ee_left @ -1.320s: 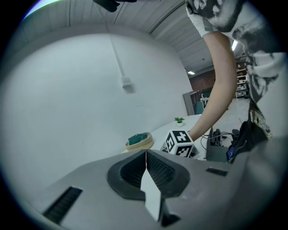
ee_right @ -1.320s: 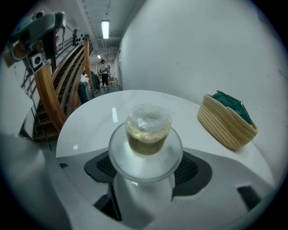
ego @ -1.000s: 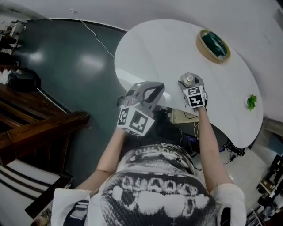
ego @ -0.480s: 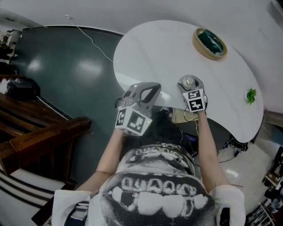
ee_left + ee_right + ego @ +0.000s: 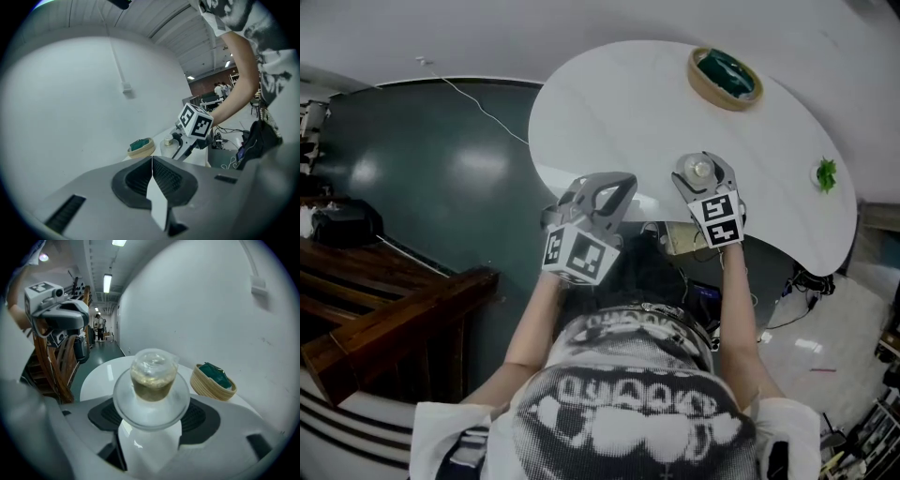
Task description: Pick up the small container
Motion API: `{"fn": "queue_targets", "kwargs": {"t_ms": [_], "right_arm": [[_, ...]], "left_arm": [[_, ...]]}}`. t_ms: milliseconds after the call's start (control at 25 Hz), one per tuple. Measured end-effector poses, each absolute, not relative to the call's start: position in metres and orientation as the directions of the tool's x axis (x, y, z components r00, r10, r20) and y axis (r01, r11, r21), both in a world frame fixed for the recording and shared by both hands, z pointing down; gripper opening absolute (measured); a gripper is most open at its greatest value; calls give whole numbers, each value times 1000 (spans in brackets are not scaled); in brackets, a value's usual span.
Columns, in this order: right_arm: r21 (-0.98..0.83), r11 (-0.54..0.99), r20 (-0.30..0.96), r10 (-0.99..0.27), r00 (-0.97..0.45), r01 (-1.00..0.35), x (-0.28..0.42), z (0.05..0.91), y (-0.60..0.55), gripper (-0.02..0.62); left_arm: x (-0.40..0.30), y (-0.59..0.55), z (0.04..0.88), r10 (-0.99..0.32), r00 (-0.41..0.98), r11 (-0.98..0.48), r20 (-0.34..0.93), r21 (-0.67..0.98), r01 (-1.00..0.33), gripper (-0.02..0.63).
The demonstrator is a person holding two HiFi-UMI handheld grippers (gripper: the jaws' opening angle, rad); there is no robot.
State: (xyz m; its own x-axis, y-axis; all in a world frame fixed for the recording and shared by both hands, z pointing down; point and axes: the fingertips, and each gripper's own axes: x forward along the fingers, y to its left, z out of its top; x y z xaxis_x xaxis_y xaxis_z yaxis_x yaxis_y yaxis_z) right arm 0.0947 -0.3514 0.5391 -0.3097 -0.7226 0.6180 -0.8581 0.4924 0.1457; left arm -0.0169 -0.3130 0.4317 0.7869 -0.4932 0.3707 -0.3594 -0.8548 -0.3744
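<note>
Small container: clear plastic cup with a wide round rim and a domed clear top, holding a pale brownish content. Held upright between the two jaws of the right gripper, whose pads press on its lower body from both sides. In the head view it sits over the near edge of the table; whether its base touches the tabletop cannot be told.

Right gripper: marker cube toward the person, forearm reaching in from below.

Left gripper: jaws pressed together, nothing between them. Held just off the table's near-left edge, beside the right gripper but apart from it.

Table: white, rounded top, against a pale wall.

Woven basket: round, tan, at the table's far side, well apart from the container; a dark green item lies in it.

Small green leafy item: on the table's right end, near the edge.

Floor: dark green, glossy, with a thin white cable running across it.

Dark wooden furniture: at the left, on the floor.
</note>
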Motion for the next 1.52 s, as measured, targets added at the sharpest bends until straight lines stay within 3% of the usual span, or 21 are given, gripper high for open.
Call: {"fn": "queue_targets", "kwargs": {"t_ms": [960, 1520], "right_arm": [[150, 216, 540, -835, -103, -965, 104, 479, -226, 336], [146, 134, 517, -855, -41, -980, 90, 475, -185, 336]], "left_arm": [[10, -253, 441, -255, 894, -919, 370, -380, -105, 5], [6, -225, 449, -185, 907, -929, 379, -368, -36, 5]]}}
